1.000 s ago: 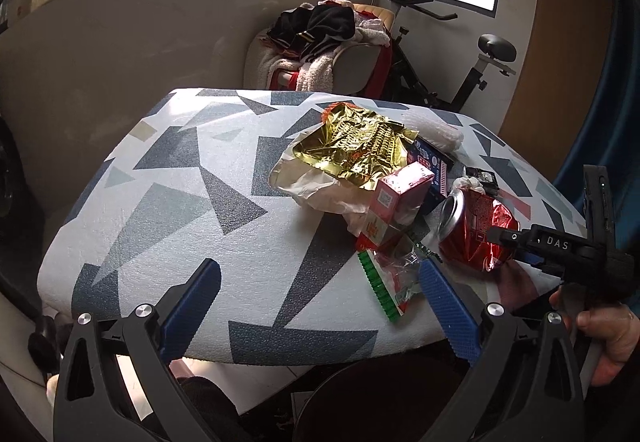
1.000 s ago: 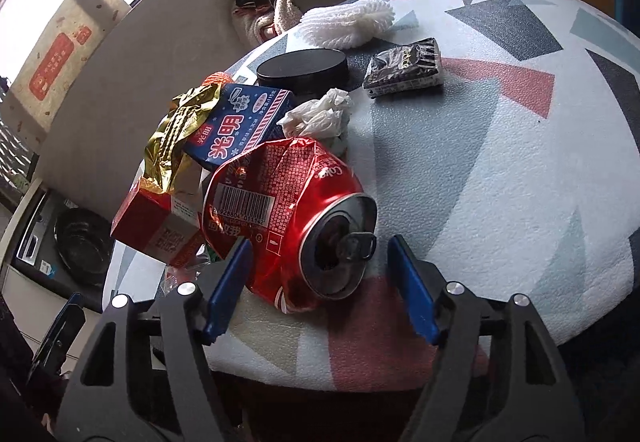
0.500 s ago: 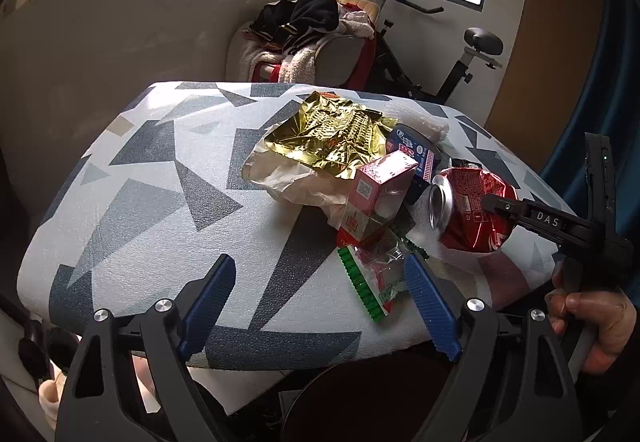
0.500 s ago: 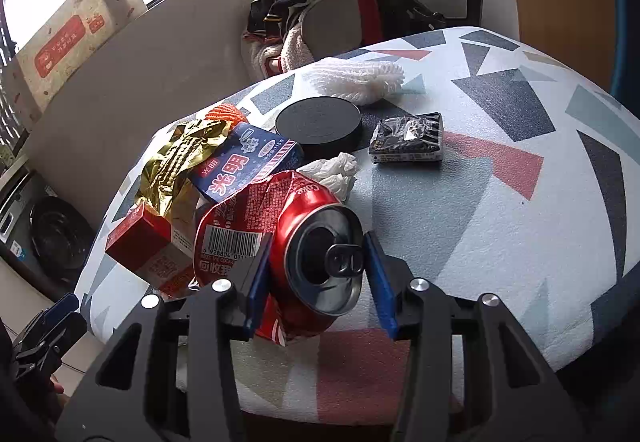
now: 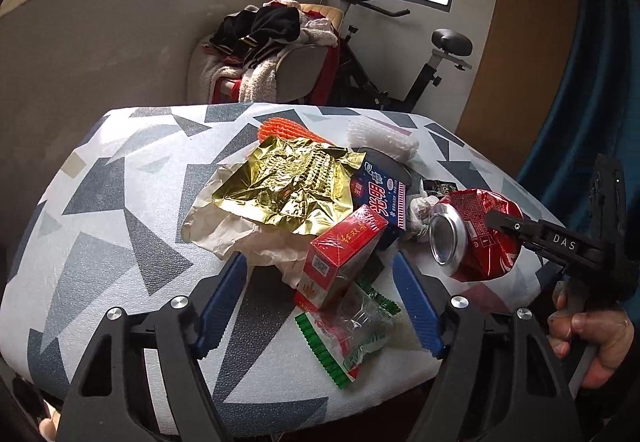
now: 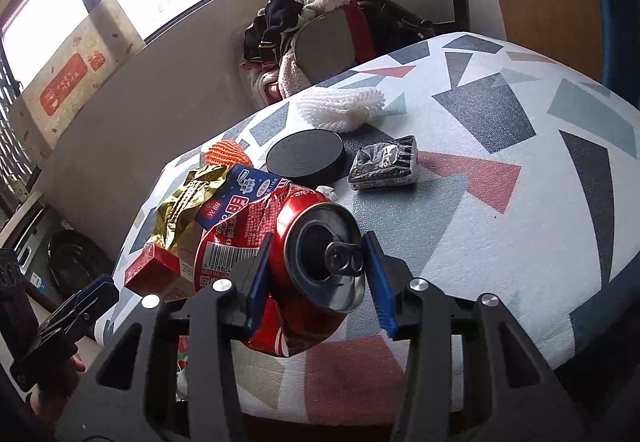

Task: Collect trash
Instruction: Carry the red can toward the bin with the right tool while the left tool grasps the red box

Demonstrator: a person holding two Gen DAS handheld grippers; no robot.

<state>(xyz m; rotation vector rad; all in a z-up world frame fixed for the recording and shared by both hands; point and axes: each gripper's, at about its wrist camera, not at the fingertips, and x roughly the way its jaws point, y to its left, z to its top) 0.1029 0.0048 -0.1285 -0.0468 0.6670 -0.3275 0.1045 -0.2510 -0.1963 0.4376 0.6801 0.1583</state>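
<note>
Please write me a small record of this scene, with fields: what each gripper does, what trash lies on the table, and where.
right gripper: shut on the crushed red can, near the table's front edge
left gripper: open, empty, facing the red carton
table: white cover with grey triangles
gold foil wrapper: on crumpled white paper
clear snack bag: at the front edge
black disc: beside the small black packet

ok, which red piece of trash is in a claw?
The crushed red can, clamped end-on in the right claw. The red box just lies free ahead of the left claw.

Crushed red can [image 6: 304,262], tool-clamped
</note>
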